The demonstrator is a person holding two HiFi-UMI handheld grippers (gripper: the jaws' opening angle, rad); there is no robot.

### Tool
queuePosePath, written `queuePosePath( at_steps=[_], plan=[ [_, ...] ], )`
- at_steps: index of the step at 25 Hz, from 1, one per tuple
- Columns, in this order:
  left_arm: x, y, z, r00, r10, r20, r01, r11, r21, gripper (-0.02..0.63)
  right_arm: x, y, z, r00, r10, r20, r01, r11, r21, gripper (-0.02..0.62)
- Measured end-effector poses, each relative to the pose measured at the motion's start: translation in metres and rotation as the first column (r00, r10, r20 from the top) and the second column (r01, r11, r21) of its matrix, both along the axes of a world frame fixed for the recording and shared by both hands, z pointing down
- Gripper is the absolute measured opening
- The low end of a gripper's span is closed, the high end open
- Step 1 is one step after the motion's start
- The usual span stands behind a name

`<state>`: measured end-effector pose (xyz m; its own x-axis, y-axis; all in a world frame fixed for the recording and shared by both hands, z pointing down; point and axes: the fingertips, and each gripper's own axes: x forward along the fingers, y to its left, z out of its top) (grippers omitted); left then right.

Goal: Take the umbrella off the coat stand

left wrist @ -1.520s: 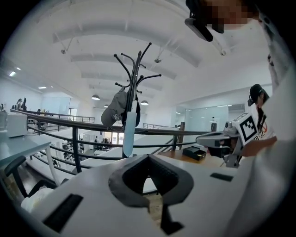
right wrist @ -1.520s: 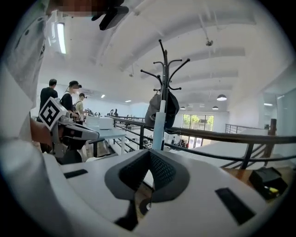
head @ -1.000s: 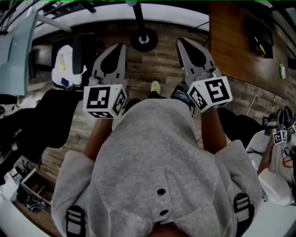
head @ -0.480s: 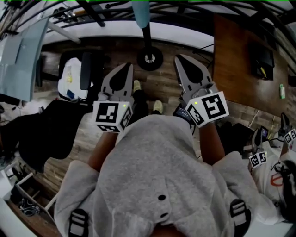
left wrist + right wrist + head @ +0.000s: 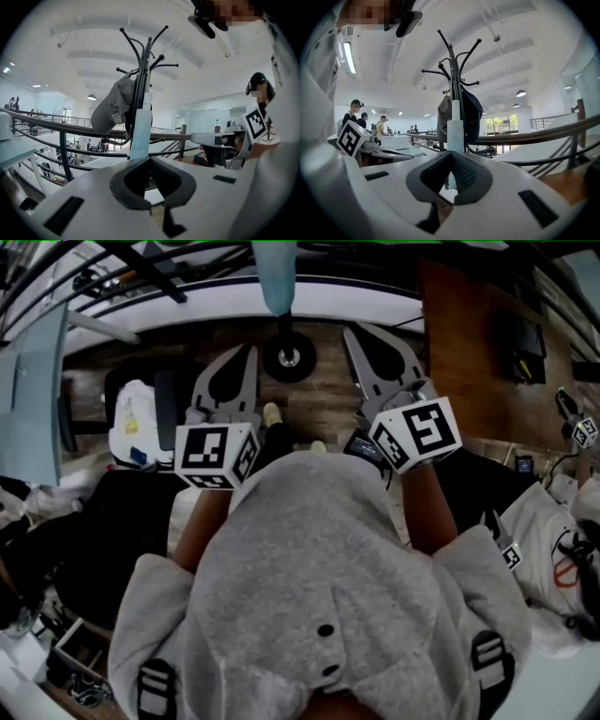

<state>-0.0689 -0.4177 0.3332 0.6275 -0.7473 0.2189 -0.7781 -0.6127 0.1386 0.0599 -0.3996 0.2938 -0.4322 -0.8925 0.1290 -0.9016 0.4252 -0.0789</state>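
The black coat stand rises straight ahead of both grippers; its round base sits on the wood floor. A folded pale blue umbrella hangs down along the pole, also visible as the umbrella and from above as the umbrella. A grey cap hangs beside it. My left gripper and right gripper point at the stand from either side, short of it. Both are shut with nothing between their jaws, as seen at the left gripper and the right gripper.
A dark metal railing runs behind the stand. A brown wooden table lies to the right. A white bag and dark chairs stand at the left. Other people are at the sides, one in white.
Both grippers have moved forward toward the coat stand together with the person. The stand's base now lies between their tips. Both stay shut.
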Motion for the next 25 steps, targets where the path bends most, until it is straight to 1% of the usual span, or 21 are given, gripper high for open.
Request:
queuePosePath(
  at_steps=[4, 10, 13, 14, 16, 17, 18, 22, 25],
  plan=[
    [-0.003, -0.022, -0.003, 0.999, 0.038, -0.009, -0.038, 0.999, 0.008, 0.012, -0.013, -0.015, -0.007, 1.000, 0.019, -0.022, -0.019, 1.000, 0.012, 0.011],
    [0.016, -0.062, -0.014, 0.996, 0.088, -0.007, -0.088, 0.995, 0.046, 0.014, -0.008, -0.036, -0.010, 0.998, 0.066, -0.020, -0.066, 0.998, 0.010, 0.011],
    [0.006, -0.060, -0.023, 0.991, 0.130, -0.042, -0.127, 0.989, 0.073, 0.017, -0.029, -0.026, -0.012, 0.995, 0.089, -0.041, -0.089, 0.996, 0.007, 0.011],
    [0.001, -0.055, -0.027, 0.987, 0.153, -0.055, -0.148, 0.985, 0.084, 0.036, -0.037, -0.017, -0.013, 0.993, 0.104, -0.051, -0.104, 0.995, 0.010, 0.011],
    [0.001, -0.047, -0.031, 0.977, 0.203, -0.065, -0.196, 0.976, 0.097, 0.206, -0.044, -0.002, -0.013, 0.989, 0.135, -0.063, -0.134, 0.991, 0.017, 0.011],
    [0.006, -0.048, -0.031, 0.973, 0.220, -0.063, -0.213, 0.972, 0.101, 0.247, -0.042, 0.002, -0.013, 0.987, 0.145, -0.066, -0.144, 0.989, 0.019, 0.011],
    [0.013, -0.053, -0.030, 0.971, 0.231, -0.057, -0.224, 0.969, 0.105, 0.266, -0.037, 0.001, -0.013, 0.986, 0.150, -0.068, -0.149, 0.989, 0.020, 0.011],
    [0.050, -0.097, -0.025, 0.974, 0.226, -0.017, -0.222, 0.968, 0.118, 0.272, -0.006, -0.026, -0.009, 0.988, 0.141, -0.068, -0.141, 0.990, 0.011, 0.011],
    [0.074, -0.115, -0.026, 0.971, 0.240, -0.001, -0.238, 0.963, 0.124, 0.279, 0.014, -0.037, -0.006, 0.985, 0.162, -0.062, -0.162, 0.987, 0.005, 0.011]
  ],
)
